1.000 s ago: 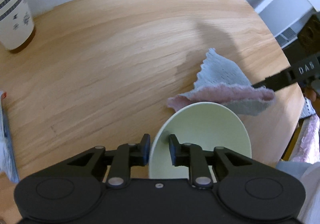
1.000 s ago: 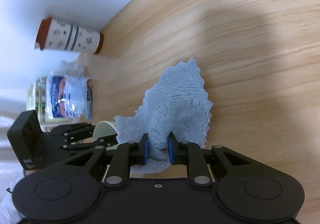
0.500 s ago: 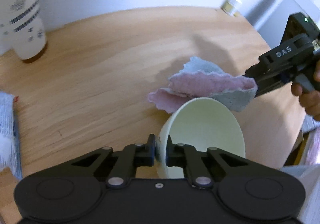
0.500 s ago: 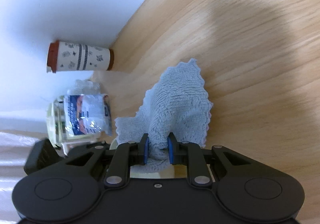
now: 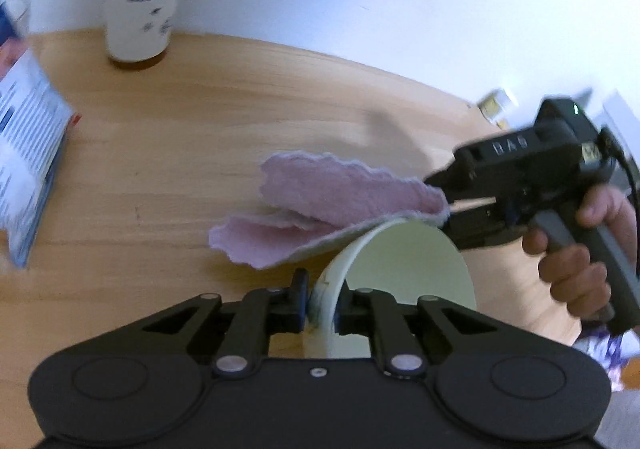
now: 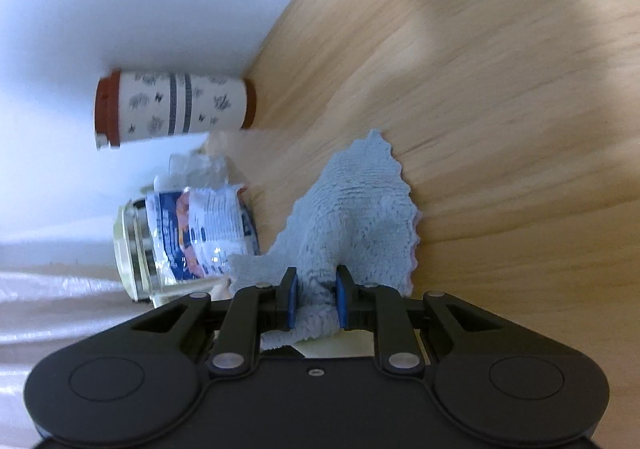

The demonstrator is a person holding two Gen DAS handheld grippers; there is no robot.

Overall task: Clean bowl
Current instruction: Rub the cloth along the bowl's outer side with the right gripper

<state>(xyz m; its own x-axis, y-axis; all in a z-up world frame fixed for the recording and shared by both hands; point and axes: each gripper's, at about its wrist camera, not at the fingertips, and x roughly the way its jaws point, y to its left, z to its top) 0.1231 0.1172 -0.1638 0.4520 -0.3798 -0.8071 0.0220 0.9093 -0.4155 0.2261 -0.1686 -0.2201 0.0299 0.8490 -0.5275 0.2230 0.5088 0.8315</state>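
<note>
One bowl [image 5: 404,273]. One cloth [image 6: 352,217]. Two grippers: the left gripper [image 5: 323,303] and the right gripper [image 6: 313,299]. One patterned cup [image 6: 176,109]. One glass jar [image 6: 136,249]. One printed packet [image 6: 208,233]. One bench [image 5: 192,121]. One small, blurred yellow item [image 5: 496,105] at its far edge.

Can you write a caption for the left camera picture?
Left tongs pinch the bowl; right tongs bring the cloth.

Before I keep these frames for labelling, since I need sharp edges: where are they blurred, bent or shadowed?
Left wrist view: the patterned cup and the packet at the left edge are motion-smeared, and the table edge bows from the fisheye; the bowl rim is fairly crisp. Right wrist view: the cloth is sharp, the wood grain streaks, and a broad soft shadow crosses the upper right.
</note>
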